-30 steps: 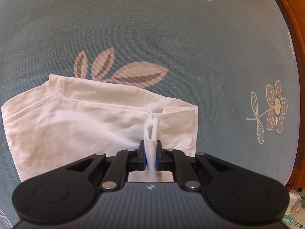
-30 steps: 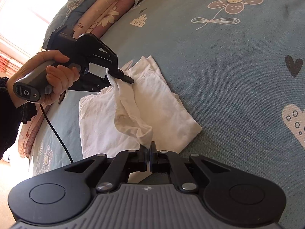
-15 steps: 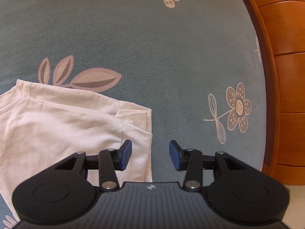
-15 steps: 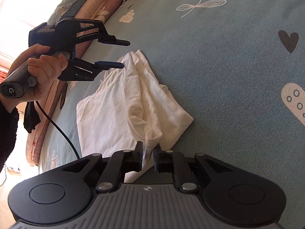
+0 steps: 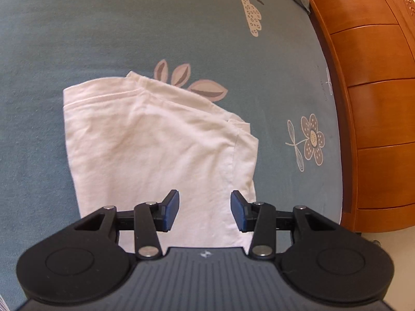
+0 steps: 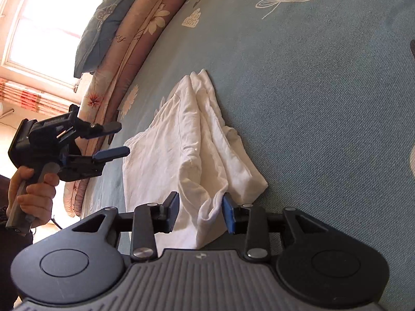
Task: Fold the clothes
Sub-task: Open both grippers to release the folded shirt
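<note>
The folded white cotton garment (image 5: 155, 142) lay on the blue-green bedsheet printed with flowers and leaves (image 5: 129, 26), its far corner at about 12 o'clock from the right gripper (image 6: 199, 211) and its near end bunched between that gripper's blue pads. Those jaws were opening, a loose hump of cloth sitting in the gap without being pinched. The left gripper (image 5: 205, 210) hovered above the garment's near edge with its jaws parted and nothing between them; in the right wrist view it sat at 9 o'clock, clear of the cloth, held in a hand (image 6: 33, 197). The fabric looked light, soft and limp, likely to sag and slide apart unless taken at a hemmed corner or folded edge through all layers. An orange wooden drawer chest (image 5: 376, 103) stood at 3 o'clock beside the bed. No container was visible.
</note>
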`<act>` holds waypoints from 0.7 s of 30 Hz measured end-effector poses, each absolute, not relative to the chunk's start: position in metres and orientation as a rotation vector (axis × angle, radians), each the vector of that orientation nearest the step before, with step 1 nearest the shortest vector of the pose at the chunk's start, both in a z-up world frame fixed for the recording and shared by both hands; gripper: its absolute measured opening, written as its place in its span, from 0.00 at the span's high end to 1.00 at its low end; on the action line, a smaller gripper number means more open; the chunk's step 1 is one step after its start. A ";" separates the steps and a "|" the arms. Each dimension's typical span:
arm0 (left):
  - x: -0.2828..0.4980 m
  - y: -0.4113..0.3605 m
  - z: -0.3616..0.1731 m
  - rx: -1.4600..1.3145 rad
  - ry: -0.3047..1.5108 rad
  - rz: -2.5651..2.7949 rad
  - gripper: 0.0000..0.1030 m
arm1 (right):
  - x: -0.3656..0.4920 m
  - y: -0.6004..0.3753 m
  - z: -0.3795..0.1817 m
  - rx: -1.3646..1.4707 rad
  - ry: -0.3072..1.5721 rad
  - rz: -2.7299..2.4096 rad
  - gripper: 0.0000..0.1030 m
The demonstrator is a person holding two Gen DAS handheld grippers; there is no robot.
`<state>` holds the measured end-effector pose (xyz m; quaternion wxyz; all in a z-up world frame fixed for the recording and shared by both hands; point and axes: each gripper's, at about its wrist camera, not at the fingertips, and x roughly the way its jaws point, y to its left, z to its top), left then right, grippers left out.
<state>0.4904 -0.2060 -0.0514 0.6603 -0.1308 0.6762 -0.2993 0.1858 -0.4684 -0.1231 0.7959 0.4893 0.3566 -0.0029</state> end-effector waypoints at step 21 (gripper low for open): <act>0.414 -0.180 -0.062 0.016 1.401 -0.845 0.52 | 0.250 -0.464 -0.101 0.815 0.970 0.102 0.88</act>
